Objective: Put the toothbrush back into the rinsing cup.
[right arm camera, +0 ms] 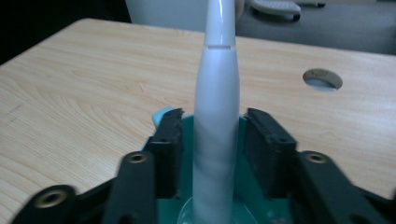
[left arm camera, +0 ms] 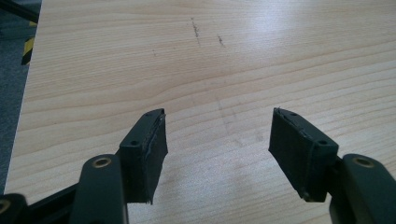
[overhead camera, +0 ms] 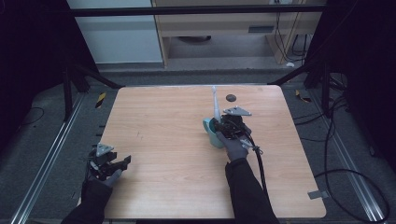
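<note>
Your right gripper (overhead camera: 219, 126) sits right of the middle of the light wooden table (overhead camera: 163, 116), reaching over a small teal cup-like holder (overhead camera: 211, 133), and a slim white tapered handle, shaped like an electric toothbrush body (overhead camera: 215, 106), rises out of that holder and leans away from you toward the far edge. In the right gripper view the white handle (right arm camera: 217, 126) stands between your two black jaws with a narrow gap showing on each side, so the jaws bracket it closely, but you cannot tell from these pictures whether the pads actually press on it. The teal holder (right arm camera: 187, 135) shows beneath and behind the jaws, its rim just at their tips. Farther off on the tabletop is a round cable hole (right arm camera: 322, 79), which the high view places near the far edge, just beyond the handle's tip (overhead camera: 230, 97). Your left gripper (overhead camera: 114, 165) rests at the near left corner of the table, well apart from the holder, and in the left gripper view its jaws are spread wide and released, with bare wood grain (left arm camera: 210, 70) between them.
</note>
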`<move>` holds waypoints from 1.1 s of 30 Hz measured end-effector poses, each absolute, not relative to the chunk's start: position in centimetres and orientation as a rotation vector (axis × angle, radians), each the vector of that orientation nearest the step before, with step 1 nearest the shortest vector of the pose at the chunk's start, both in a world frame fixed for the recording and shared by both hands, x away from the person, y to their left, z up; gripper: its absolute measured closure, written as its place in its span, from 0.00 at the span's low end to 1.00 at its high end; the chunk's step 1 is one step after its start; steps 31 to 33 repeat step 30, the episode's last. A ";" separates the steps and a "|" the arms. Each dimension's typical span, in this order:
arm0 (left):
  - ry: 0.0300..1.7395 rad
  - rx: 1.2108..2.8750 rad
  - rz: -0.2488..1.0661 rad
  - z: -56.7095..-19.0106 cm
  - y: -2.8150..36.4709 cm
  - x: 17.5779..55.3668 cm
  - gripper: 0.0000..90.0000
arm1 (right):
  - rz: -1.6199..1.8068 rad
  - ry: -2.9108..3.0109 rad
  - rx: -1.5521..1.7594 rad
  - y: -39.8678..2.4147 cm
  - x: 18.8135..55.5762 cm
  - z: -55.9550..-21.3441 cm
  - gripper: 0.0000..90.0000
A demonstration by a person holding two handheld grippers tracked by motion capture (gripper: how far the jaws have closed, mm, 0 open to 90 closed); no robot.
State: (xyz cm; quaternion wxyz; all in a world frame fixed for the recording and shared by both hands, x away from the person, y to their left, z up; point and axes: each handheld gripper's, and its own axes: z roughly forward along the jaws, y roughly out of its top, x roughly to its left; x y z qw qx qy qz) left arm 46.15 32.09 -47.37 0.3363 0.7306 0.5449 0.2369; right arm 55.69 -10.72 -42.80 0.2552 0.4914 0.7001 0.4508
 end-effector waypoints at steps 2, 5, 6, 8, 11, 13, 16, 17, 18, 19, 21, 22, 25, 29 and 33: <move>1.422 1.905 0.618 -47.4 32.1 46.1 0.40 | 1.242 1.889 1.313 -10.9 55.1 -42.3 0.48; 1.420 1.905 0.620 -47.4 32.1 46.1 0.40 | 1.263 1.883 1.292 -11.5 54.1 -41.7 0.36; 1.419 1.905 0.618 -47.4 32.1 46.1 0.40 | 1.268 1.888 1.289 -11.7 53.8 -41.6 0.33; 1.418 1.906 0.617 -47.4 32.0 46.1 0.40 | 1.290 1.896 1.288 -12.3 53.0 -41.4 0.31; 1.413 1.907 0.618 -47.4 32.0 46.1 0.39 | 1.315 1.893 1.286 -13.3 51.7 -41.3 0.28; 1.411 1.903 0.620 -47.5 31.9 46.1 0.39 | 1.315 1.904 1.274 -14.0 50.8 -41.3 0.26; 1.406 1.907 0.621 -47.5 31.9 46.1 0.38 | 1.313 1.927 1.272 -15.2 49.5 -41.5 0.23; 1.404 1.913 0.621 -47.5 31.9 46.0 0.38 | 1.315 1.933 1.276 -15.6 49.1 -41.7 0.22; 1.404 1.912 0.622 -47.5 31.9 46.0 0.37 | 1.314 1.946 1.285 -16.2 48.5 -41.9 0.22; 1.402 1.915 0.622 -47.5 31.9 46.0 0.37 | 1.314 1.950 1.288 -16.6 48.2 -42.1 0.21; 1.401 1.916 0.623 -47.6 31.8 46.0 0.37 | 1.297 1.970 1.287 -17.5 47.4 -42.9 0.20; 1.402 1.912 0.623 -47.6 31.8 46.0 0.36 | 1.275 1.980 1.286 -18.1 47.0 -43.4 0.20; 1.393 1.916 0.628 -47.6 31.8 46.0 0.35 | 1.234 2.022 1.305 -19.5 46.4 -44.6 0.19; 1.392 1.919 0.623 -47.7 31.8 46.1 0.34 | 1.156 2.052 1.356 -21.1 45.9 -46.1 0.19; 1.392 1.919 0.623 -47.7 31.8 46.1 0.34 | 1.144 2.050 1.367 -21.4 45.9 -46.3 0.19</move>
